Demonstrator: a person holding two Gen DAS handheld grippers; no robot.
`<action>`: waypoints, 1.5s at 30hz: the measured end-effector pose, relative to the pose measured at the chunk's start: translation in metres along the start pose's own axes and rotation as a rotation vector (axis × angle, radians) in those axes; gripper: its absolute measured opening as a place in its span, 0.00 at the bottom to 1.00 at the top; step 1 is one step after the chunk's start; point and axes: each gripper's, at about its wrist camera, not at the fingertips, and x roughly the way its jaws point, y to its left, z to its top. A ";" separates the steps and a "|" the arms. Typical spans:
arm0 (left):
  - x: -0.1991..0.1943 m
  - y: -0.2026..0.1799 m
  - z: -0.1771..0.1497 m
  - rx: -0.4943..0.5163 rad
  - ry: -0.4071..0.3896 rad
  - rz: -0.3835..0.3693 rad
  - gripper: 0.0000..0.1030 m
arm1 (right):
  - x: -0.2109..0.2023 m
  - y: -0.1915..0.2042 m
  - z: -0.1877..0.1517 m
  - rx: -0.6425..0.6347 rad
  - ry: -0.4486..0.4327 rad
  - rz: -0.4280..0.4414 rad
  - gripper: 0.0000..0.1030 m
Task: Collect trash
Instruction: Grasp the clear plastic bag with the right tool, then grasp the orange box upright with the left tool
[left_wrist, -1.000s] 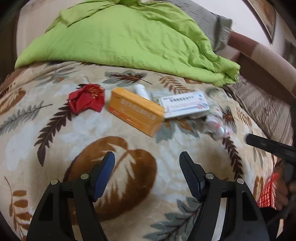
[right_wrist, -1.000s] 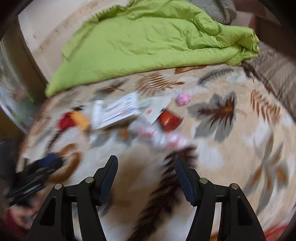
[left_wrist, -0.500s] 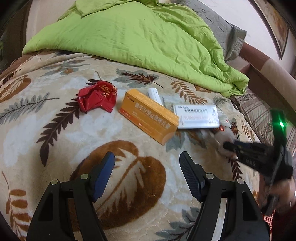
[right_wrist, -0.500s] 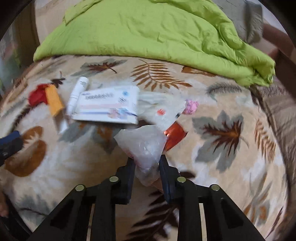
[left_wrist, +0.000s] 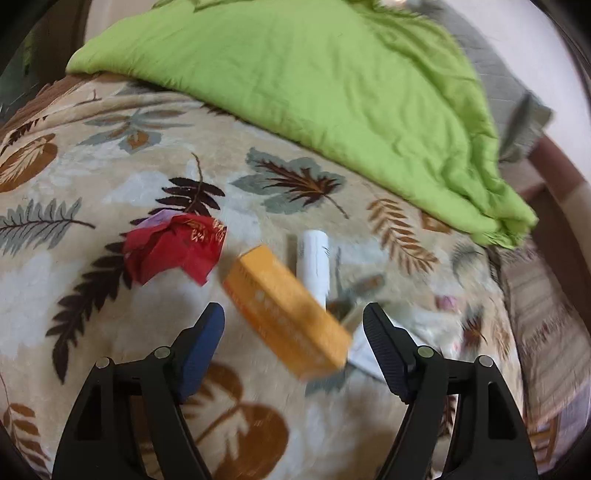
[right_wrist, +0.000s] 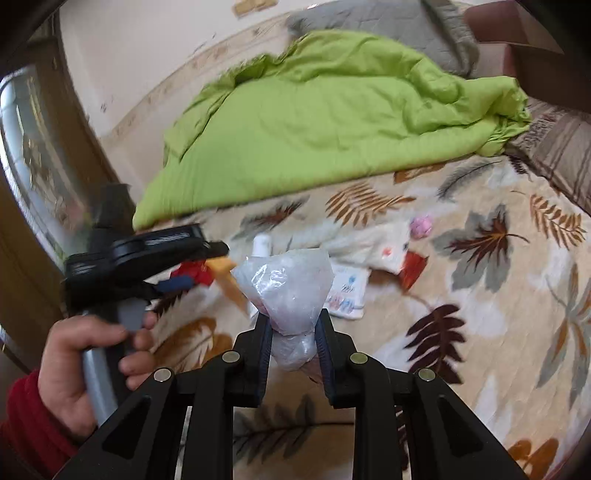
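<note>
Right wrist view: my right claw (right_wrist: 293, 332) is clenching the plastic bag (right_wrist: 286, 288).
Left claw (left_wrist: 293, 332): I am spreading it wide, with the orange box (left_wrist: 286, 314) lying just ahead.

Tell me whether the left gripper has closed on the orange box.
No, the left gripper is open, its fingers spread wide on either side of the orange box lying on the blanket.

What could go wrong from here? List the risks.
1. The right gripper pinches only the bunched end of the clear plastic bag; thin film might slip out.
2. The left gripper is open around the orange box, which lies at an angle between its fingers, so closing may twist it away.
3. The white tube beside the box may get knocked.
</note>
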 end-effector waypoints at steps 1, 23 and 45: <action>0.010 -0.004 0.005 -0.004 0.025 0.032 0.74 | 0.001 -0.002 0.001 0.006 -0.002 -0.008 0.24; 0.017 0.027 -0.028 0.082 0.037 -0.063 0.28 | 0.005 0.003 0.001 -0.034 0.000 0.003 0.24; -0.080 -0.014 -0.133 0.493 -0.292 0.088 0.21 | -0.014 0.009 -0.017 -0.005 -0.009 0.037 0.24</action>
